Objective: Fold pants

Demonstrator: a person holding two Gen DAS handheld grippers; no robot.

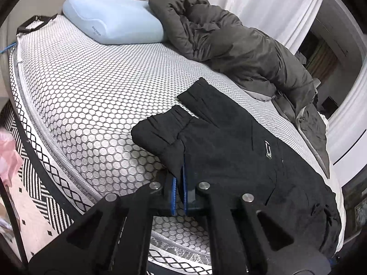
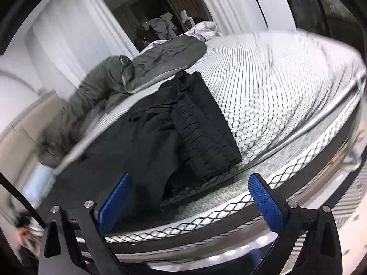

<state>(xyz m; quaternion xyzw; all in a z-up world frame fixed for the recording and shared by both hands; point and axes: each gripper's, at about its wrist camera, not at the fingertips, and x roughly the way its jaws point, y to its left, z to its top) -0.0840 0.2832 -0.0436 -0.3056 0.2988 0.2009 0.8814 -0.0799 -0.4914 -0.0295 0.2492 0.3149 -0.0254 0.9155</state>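
Note:
Black pants (image 1: 229,149) lie folded lengthwise on the honeycomb-patterned mattress (image 1: 91,91), their leg cuffs toward the pillow. My left gripper (image 1: 180,178) is shut on the near edge of one leg, with the fabric draped over the tips of its blue pads (image 1: 173,190). In the right wrist view the same pants (image 2: 156,142) run away from me, and the ribbed waistband (image 2: 206,133) lies near the mattress edge (image 2: 275,80). My right gripper (image 2: 190,192) stands wide open just short of the waist end, with no fabric pressed between its pads.
A light blue pillow (image 1: 114,20) sits at the head of the bed. A rumpled dark grey duvet (image 1: 229,41) is heaped along the far side, close to the pants. White curtains (image 1: 263,4) hang behind. A black-and-white rug (image 1: 34,194) covers the floor beside the bed.

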